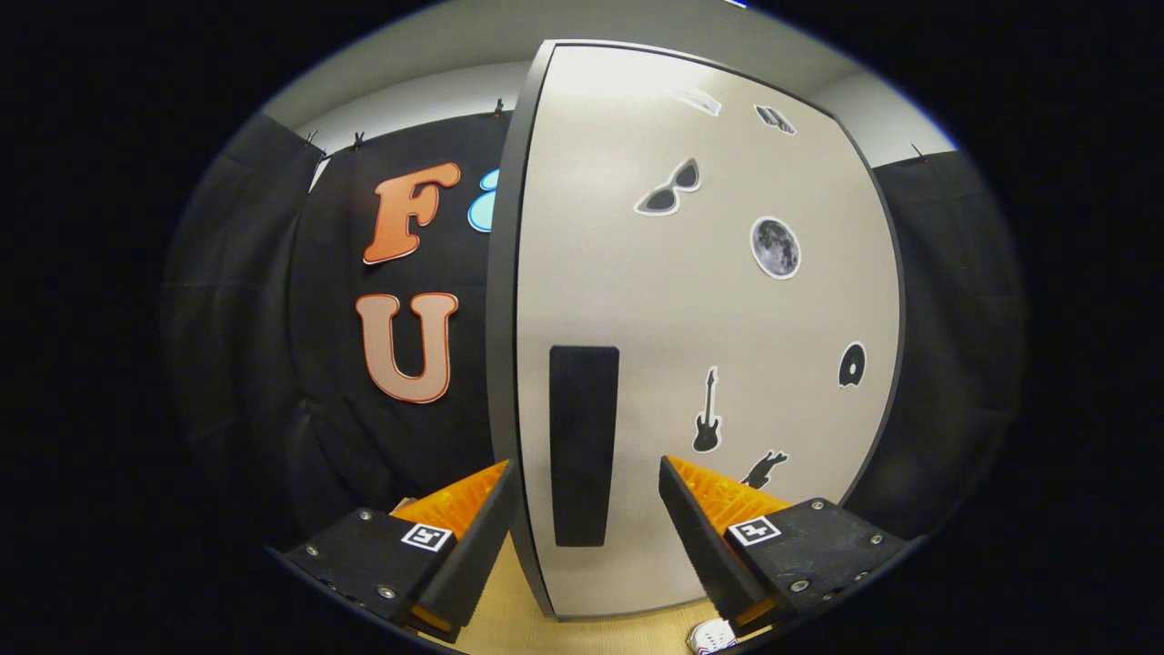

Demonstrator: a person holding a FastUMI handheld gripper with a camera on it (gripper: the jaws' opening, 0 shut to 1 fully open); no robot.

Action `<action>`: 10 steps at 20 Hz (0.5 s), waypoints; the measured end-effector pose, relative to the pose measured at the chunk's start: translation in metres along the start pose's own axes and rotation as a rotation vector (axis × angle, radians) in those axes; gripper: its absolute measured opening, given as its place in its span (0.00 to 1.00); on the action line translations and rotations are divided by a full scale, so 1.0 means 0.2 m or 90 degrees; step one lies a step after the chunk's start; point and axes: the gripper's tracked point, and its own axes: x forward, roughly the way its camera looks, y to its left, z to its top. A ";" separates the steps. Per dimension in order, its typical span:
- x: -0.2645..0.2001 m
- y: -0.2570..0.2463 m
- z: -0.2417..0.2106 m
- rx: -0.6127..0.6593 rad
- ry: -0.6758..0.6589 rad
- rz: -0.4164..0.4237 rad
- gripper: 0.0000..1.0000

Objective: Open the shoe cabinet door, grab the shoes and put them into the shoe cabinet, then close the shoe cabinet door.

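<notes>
The shoe cabinet door is a pale panel with a dark rim and several small stickers, standing close in front of me. A tall black handle runs down it near its left edge. My gripper is open and straddles the lower part of the handle. One fingertip sits at the door's left rim and the other lies over the door face to the right, each with a gap to the handle. A small white piece with red and blue marks, perhaps a shoe, peeks out under the right finger.
A light wooden surface lies below the door and the fingers. Black cloth hangs to the left of the door and also to its right. A pale wall shows above.
</notes>
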 end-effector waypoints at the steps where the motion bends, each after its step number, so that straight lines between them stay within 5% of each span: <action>1: 0.02 0.00 0.00 -0.005 0.006 0.001 0.92; 6: 0.04 0.02 -0.01 -0.025 0.005 0.020 0.77; 9: 0.03 0.02 -0.03 -0.001 0.017 0.025 0.39; 10: 0.03 0.02 -0.03 0.008 0.021 0.028 0.37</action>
